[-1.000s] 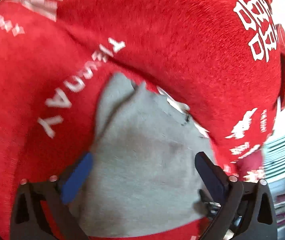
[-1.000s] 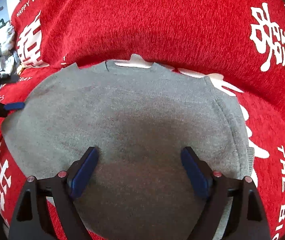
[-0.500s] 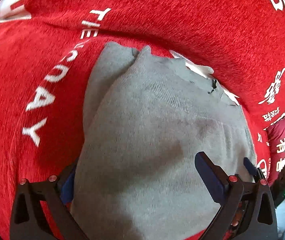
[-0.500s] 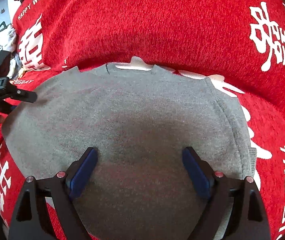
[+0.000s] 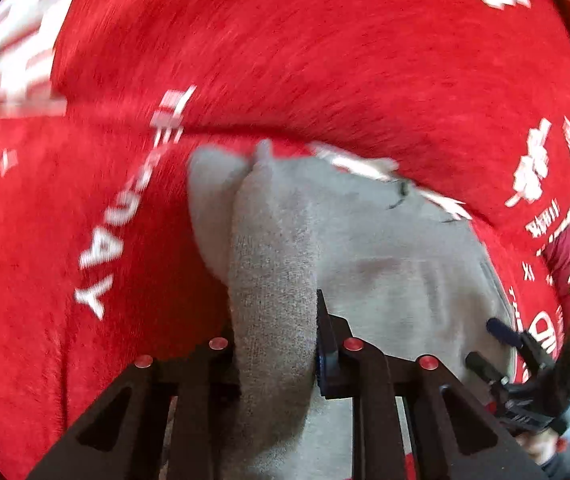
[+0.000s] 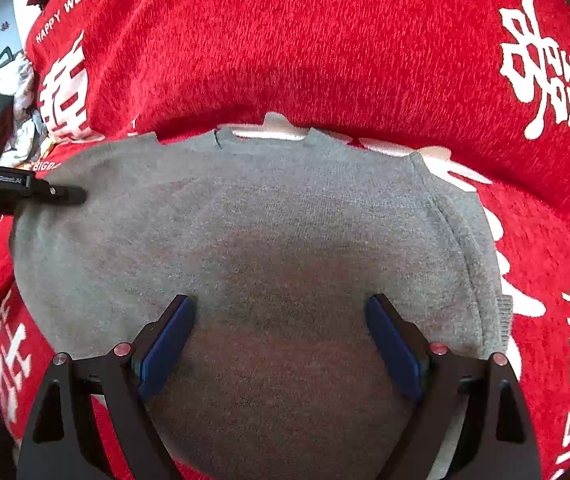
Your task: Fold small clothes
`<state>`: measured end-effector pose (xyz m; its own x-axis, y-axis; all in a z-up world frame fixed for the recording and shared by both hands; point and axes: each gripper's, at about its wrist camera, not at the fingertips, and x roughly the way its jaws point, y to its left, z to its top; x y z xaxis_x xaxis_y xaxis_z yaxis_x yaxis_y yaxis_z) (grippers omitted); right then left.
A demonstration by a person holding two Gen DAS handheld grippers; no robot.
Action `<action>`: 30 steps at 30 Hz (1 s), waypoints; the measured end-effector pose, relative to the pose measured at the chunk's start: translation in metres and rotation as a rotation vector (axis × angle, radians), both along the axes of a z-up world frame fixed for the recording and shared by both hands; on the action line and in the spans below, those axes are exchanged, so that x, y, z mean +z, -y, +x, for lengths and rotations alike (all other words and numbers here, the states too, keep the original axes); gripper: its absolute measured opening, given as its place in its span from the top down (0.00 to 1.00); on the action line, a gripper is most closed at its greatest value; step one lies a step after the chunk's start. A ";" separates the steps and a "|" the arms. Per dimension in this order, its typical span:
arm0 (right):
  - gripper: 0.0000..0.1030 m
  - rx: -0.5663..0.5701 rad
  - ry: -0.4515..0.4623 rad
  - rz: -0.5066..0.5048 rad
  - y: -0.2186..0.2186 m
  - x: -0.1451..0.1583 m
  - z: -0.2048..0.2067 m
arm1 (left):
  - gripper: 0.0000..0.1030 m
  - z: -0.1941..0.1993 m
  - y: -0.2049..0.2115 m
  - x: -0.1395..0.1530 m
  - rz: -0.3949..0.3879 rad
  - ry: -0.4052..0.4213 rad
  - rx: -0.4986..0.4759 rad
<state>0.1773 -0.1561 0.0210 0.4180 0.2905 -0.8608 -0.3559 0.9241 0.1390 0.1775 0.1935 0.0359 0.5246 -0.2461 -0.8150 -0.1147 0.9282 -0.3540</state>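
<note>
Left gripper [image 5: 275,320] jaws just closed, clamped on a raised fold of the grey knit garment [image 6: 265,240], right gripper [image 6: 281,320] fingers wide apart over the garment's middle, red printed blanket [image 6: 325,40] underneath.

Grey knit garment [image 6: 269,240], small, soft ribbed-looking weave, hem stitching along one side edge. Lies mostly flat on the red cloth [image 6: 305,40] printed with white lettering and characters. Far edge uneven, with small notches against the white print of the cloth. On the right wrist view the left edge of the garment is at the cloth's "BIGDAY" text. On the left wrist view that edge is gathered into a raised vertical fold [image 5: 273,280], lifted off the cloth; remainder lies flat.
</note>
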 end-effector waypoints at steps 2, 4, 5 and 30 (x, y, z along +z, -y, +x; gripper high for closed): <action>0.12 -0.021 0.016 0.066 0.003 0.015 0.003 | 0.79 -0.002 0.012 0.018 0.028 0.035 -0.026; 0.12 -0.036 0.014 0.066 0.000 0.019 0.014 | 0.79 0.000 0.023 0.029 0.049 0.036 -0.036; 0.12 -0.038 -0.021 0.042 -0.006 0.013 0.024 | 0.80 0.001 0.028 0.034 0.060 0.036 -0.043; 0.04 -0.330 -0.027 0.035 0.150 0.015 0.004 | 0.81 0.054 0.300 0.025 0.033 -0.049 -0.304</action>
